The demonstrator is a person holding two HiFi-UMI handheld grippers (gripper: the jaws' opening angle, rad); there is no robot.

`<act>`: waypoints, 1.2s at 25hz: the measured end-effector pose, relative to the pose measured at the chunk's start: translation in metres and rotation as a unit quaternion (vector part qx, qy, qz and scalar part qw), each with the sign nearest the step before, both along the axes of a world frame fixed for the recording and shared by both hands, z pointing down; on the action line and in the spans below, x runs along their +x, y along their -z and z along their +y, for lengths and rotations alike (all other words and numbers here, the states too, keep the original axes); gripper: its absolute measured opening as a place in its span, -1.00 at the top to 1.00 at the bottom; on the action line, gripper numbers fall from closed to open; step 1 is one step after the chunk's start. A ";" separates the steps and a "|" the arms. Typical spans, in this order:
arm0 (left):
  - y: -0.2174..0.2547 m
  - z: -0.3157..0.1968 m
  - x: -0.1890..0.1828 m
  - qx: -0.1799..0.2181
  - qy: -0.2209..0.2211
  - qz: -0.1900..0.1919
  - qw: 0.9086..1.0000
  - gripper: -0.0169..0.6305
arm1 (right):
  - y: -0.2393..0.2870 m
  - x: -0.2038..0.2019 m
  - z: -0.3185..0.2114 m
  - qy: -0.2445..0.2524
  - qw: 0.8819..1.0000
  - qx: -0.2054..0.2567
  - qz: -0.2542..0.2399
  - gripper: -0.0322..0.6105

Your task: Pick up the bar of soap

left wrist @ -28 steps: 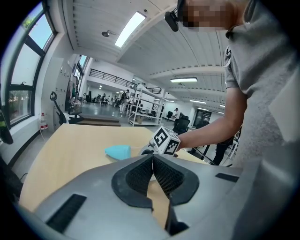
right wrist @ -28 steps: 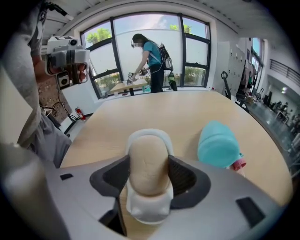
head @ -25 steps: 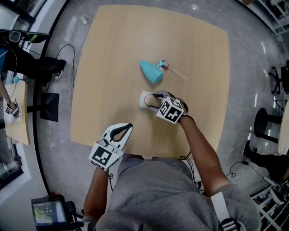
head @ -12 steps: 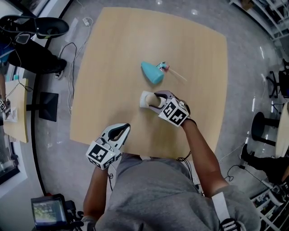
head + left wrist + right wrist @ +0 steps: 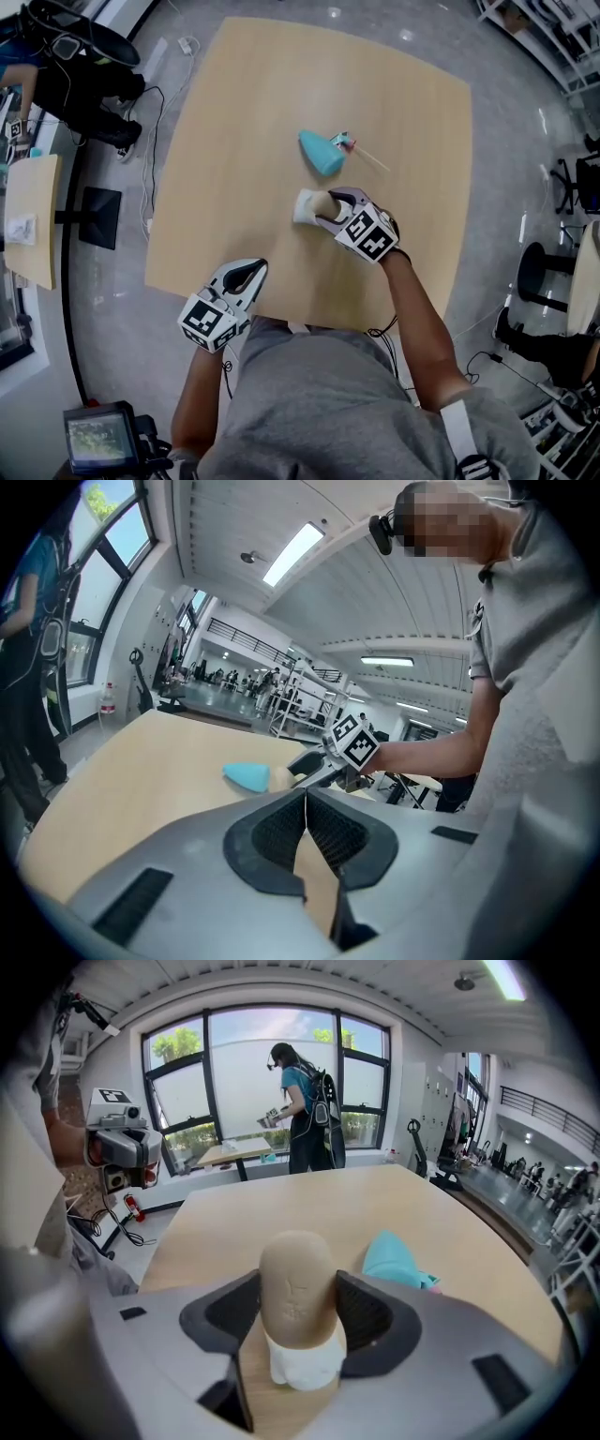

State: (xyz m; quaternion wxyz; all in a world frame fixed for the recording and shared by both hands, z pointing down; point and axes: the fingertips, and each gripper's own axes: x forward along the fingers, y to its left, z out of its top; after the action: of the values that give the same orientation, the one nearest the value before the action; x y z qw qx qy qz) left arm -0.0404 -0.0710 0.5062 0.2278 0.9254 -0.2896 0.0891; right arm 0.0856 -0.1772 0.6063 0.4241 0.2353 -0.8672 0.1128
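While my right gripper (image 5: 298, 1309) clamps the tan bar of soap (image 5: 298, 1283) by its two flat sides, the bar stands upright between my jaws with its rounded top rising above them. Under its lower end sits a white soap dish (image 5: 302, 1365) on the wooden table (image 5: 244, 94). The bar meets the dish from above, and I cannot tell whether it rests on it or has just cleared it.

From the head view, this grasp lies a little right of the table's middle. The marker cube (image 5: 364, 234) rides behind the jaws on the side towards my body. Just beyond the soap, apart from it, lies a teal wedge-shaped object (image 5: 321, 152). A small pink item with a thin stick (image 5: 342, 140) touches its far right side.

My left gripper (image 5: 251, 272) hangs at the near edge of the table, well apart from the soap. Its jaws are pressed together with nothing between them, and only bare tabletop shows below their ribbed pads.

Past the far end of the table, a person in a teal shirt (image 5: 302, 1110) stands by the windows beside a small side table (image 5: 234, 1152).
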 end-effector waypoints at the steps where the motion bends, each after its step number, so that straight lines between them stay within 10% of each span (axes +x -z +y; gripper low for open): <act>1: -0.001 0.001 -0.002 -0.001 0.001 0.000 1.000 0.93 | 0.001 0.001 0.000 -0.003 1.000 0.001 0.000 0.12; 30: -0.027 0.020 -0.013 -0.016 0.008 -0.004 1.000 0.93 | 0.033 -0.017 -0.003 -0.031 0.999 0.025 -0.027 0.12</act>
State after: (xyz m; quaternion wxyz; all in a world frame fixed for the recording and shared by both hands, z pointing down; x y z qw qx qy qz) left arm -0.0535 -0.0509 0.5336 0.2426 0.9188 -0.2964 0.0952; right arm 0.0690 -0.1802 0.5734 0.3904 0.2694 -0.8733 0.1108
